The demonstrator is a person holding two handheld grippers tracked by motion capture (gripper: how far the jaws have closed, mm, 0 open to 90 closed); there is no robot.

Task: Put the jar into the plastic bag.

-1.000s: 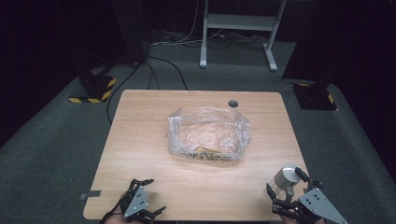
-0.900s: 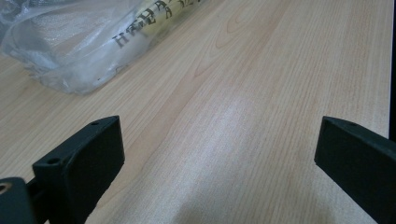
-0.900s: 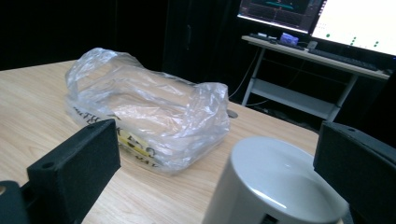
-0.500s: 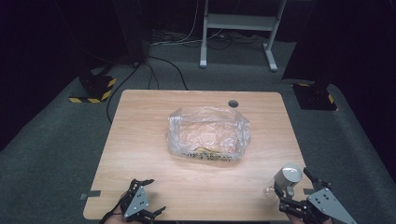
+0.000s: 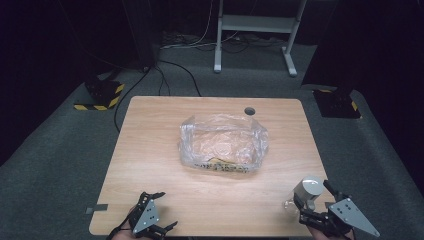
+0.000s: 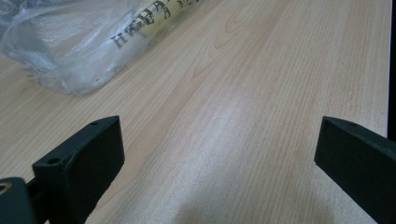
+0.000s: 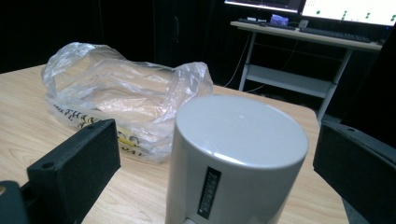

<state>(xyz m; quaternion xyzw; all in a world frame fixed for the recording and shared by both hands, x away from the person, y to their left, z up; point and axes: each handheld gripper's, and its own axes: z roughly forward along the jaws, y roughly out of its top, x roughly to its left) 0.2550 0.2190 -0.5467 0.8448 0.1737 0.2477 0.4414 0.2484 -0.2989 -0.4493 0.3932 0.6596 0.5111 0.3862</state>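
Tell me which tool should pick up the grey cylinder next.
Right. In the right gripper view the grey cylinder stands between the open jaws of the right tool. The left tool, also open, sits at the table's opposite near corner, bare wood between its jaws.

Black fingers (image 7: 74, 163) with screw holes; grey three-cornered plates; black frames.

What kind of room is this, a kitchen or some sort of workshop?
Probably a lab or recording studio, not a kitchen. A lone wooden table stands on grey carpet amid dark surroundings, cables trail across the floor, and a desk with lit monitors stands behind. On the table lie a clear plastic bag and a grey cylinder.
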